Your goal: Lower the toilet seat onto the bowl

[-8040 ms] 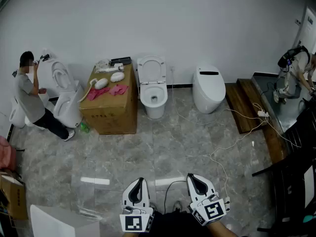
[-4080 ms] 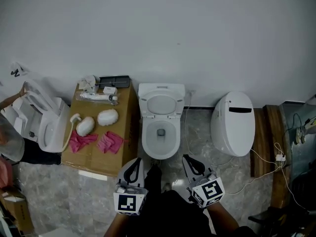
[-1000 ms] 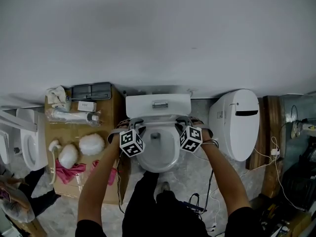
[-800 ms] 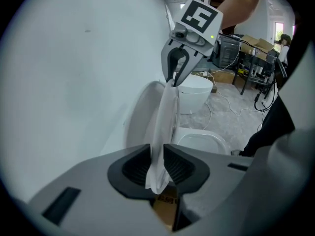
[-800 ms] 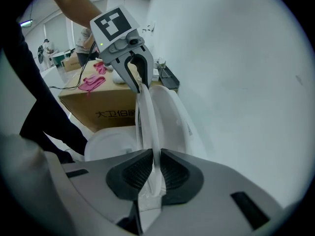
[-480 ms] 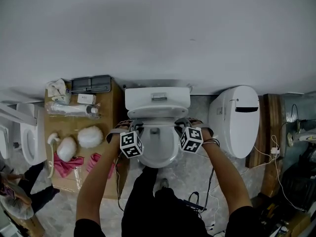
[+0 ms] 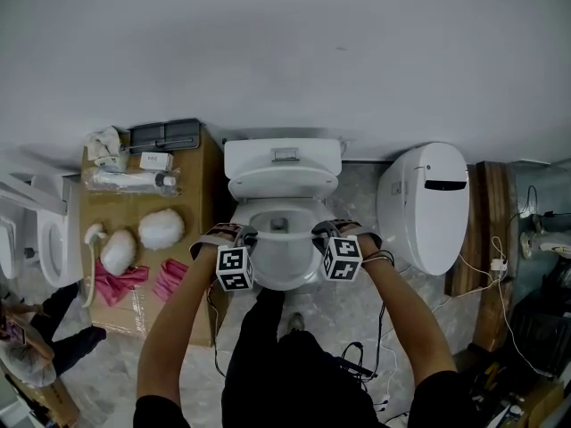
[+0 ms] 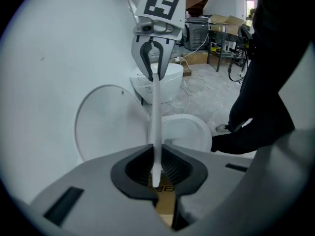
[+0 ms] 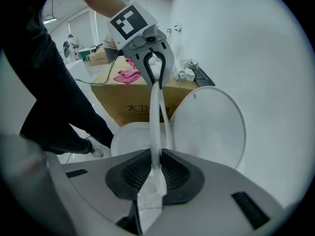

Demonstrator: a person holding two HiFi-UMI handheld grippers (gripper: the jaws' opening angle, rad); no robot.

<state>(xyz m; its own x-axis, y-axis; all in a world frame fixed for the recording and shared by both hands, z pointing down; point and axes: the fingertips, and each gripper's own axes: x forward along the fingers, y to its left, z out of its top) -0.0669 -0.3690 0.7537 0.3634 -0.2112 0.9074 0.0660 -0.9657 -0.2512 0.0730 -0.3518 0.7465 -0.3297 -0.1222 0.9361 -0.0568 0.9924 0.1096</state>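
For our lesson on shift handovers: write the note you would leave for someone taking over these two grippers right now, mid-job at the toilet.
Left gripper: jaws closing, with the toilet seat rim between them and the pads on it.
Right gripper: shut on the seat's opposite side.
The seat is held off the bowl, in front of the lid, which stands open.
Done: both sides gripped.
Left: ease the seat down evenly onto the bowl, then let go.
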